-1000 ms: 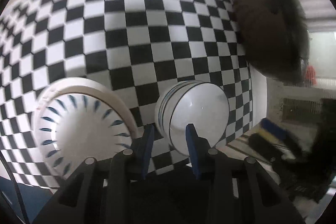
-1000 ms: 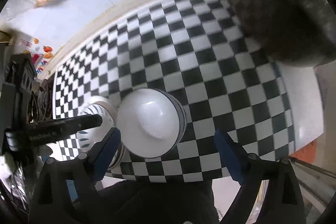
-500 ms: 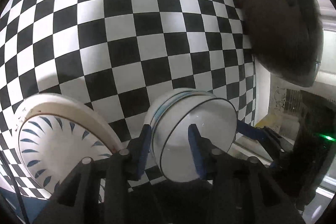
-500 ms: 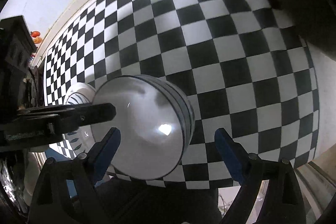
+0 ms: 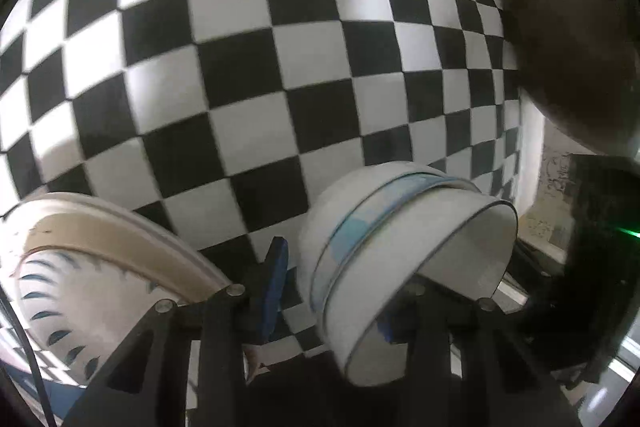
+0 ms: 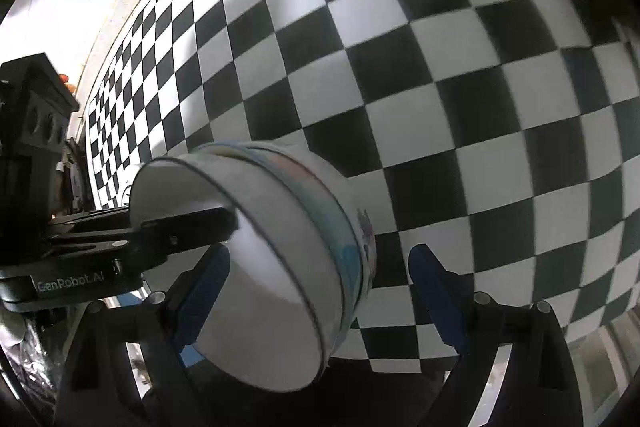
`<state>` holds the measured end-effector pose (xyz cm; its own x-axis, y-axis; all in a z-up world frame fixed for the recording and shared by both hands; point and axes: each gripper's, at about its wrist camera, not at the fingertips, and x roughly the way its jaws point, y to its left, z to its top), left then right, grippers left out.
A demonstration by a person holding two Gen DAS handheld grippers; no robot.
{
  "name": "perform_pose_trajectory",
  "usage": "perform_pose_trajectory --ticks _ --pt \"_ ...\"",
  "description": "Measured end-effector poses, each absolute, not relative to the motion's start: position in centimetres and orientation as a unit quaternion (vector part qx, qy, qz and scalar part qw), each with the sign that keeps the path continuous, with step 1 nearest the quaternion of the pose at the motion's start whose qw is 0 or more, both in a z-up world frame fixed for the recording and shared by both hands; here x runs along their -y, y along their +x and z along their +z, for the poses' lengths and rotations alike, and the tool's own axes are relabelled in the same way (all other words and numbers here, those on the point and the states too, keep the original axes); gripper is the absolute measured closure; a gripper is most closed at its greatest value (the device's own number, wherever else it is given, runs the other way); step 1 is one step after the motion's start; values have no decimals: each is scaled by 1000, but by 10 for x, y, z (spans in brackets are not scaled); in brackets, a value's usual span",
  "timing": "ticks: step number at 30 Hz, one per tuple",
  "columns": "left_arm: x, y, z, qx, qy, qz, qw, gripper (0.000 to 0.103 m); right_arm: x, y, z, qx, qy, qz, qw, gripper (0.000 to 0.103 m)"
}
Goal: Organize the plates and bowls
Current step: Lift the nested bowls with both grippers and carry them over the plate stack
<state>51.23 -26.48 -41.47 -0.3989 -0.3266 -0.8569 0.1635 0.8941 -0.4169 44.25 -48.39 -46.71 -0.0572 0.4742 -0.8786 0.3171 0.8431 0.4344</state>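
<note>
Nested white bowls (image 5: 420,227) with a blue band and dark rim lines stand on the checkered cloth. My left gripper (image 5: 332,307) straddles their left wall, one blue pad (image 5: 274,287) outside and the other inside. Its jaws are opening and a gap shows beside the outer pad. In the right wrist view the bowls (image 6: 288,227) sit between the wide-open jaws of my right gripper (image 6: 320,291), the right pad (image 6: 436,291) clear of the wall. The left gripper's finger (image 6: 180,223) reaches into the bowl from the left. A stack of plates (image 5: 80,267) with blue dashes lies at lower left.
The black-and-white checkered cloth (image 5: 280,67) runs far beyond the dishes. A dark, rounded, blurred mass (image 5: 560,27) looms at the right edge of the table. The table's edge and dark clutter (image 5: 592,247) lie at the lower right.
Both grippers have sunk toward the bowls, which now fill more of each view. The left jaws have widened a little, and one left finger now sits inside the bowl.
</note>
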Motion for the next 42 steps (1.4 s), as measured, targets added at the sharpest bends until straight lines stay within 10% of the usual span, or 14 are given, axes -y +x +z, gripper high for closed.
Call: perform_pose_trajectory --ticks 5,42 --pt "267 510 -413 -795 -57 -242 554 66 483 438 -485 -725 312 75 609 37" --pt "232 503 -382 -745 -116 -211 622 69 462 465 -426 -682 294 106 662 50"
